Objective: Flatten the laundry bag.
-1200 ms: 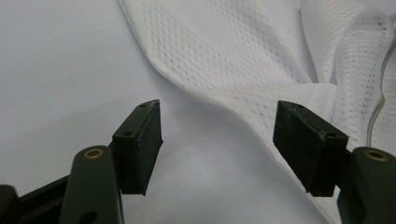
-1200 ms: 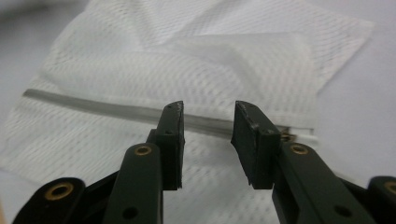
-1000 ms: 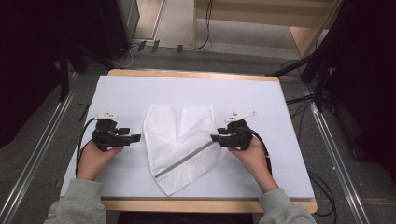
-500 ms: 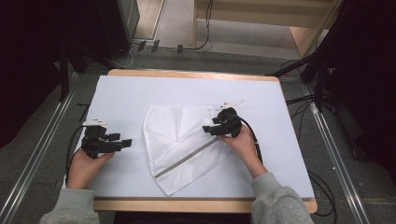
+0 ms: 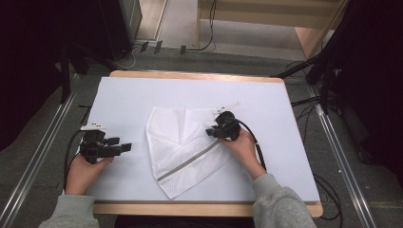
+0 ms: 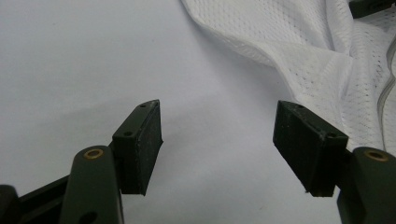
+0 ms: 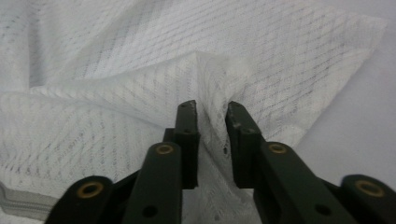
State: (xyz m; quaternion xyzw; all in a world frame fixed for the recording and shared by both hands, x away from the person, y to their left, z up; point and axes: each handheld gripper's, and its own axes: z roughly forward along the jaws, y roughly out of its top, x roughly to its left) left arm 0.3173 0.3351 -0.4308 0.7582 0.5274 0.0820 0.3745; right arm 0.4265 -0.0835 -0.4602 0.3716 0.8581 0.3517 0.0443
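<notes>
Right now a white mesh garment (image 5: 183, 149) with a grey stripe lies crumpled near the middle of the white table cover (image 5: 142, 95). Its right edge is pinched between the jaws of the right gripper (image 5: 211, 132), which clamp a raised fold of the mesh. Off to the left, well apart from the cloth, the left gripper (image 5: 124, 147) rests with jaws spread wide, holding nothing.
</notes>
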